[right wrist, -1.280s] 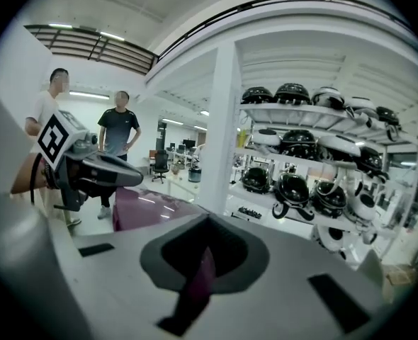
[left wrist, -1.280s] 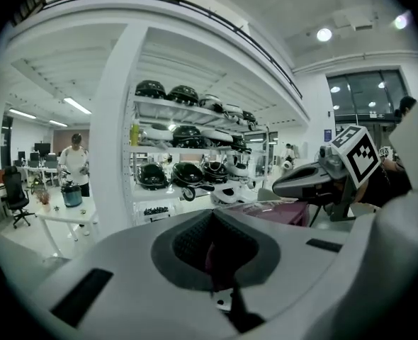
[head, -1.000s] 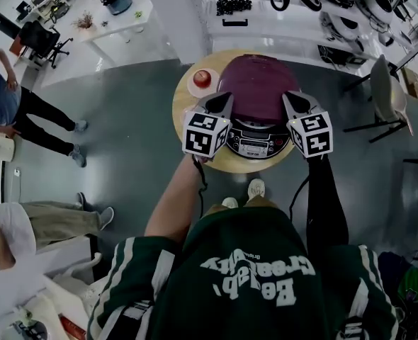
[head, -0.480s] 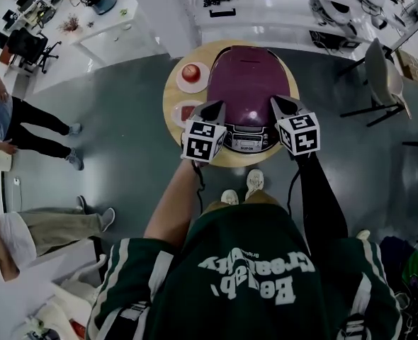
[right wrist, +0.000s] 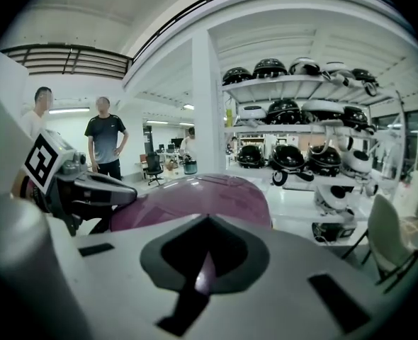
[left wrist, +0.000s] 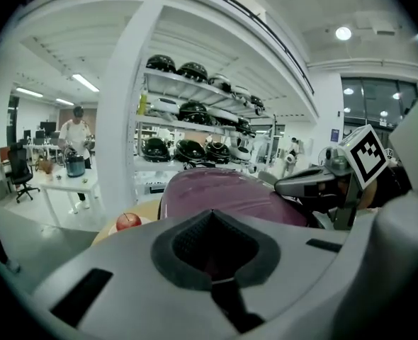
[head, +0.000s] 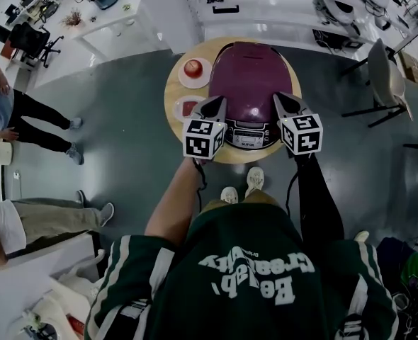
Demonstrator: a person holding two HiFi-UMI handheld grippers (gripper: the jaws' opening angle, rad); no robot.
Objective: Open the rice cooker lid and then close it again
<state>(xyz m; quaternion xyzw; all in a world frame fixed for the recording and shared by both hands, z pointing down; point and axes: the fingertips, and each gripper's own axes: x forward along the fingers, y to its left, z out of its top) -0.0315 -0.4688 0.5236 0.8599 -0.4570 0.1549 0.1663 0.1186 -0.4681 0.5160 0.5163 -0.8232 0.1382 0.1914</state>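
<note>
Both tongs are being held clenched with nothing between them: the left tongs (head: 215, 106) and the right tongs (head: 285, 101) are each showing their jaws pressed together in their own gripper views, and only lid surface is being seen through the gap behind the tips. They are being carried just above the near end of the maroon, dome-lidded rice cooker (head: 251, 76), one at each front corner, and whether either is touching the lid cannot be told. The cooker is being seen lying straight ahead between them, its lid down, its long axis running away from the person, and its silver control panel (head: 250, 134) facing the person's feet. Both tongs are being judged about equally near, so the front edge of the lid, just ahead of the tips, is probably where the opening will be made; no release button can be made out. The cooker is being carried by a round wooden worktop (head: 255, 156), where a red apple on a white plate (head: 193, 67) and a small dish of something red (head: 185, 108) are sitting left of it, clear of the lid's swing.
</note>
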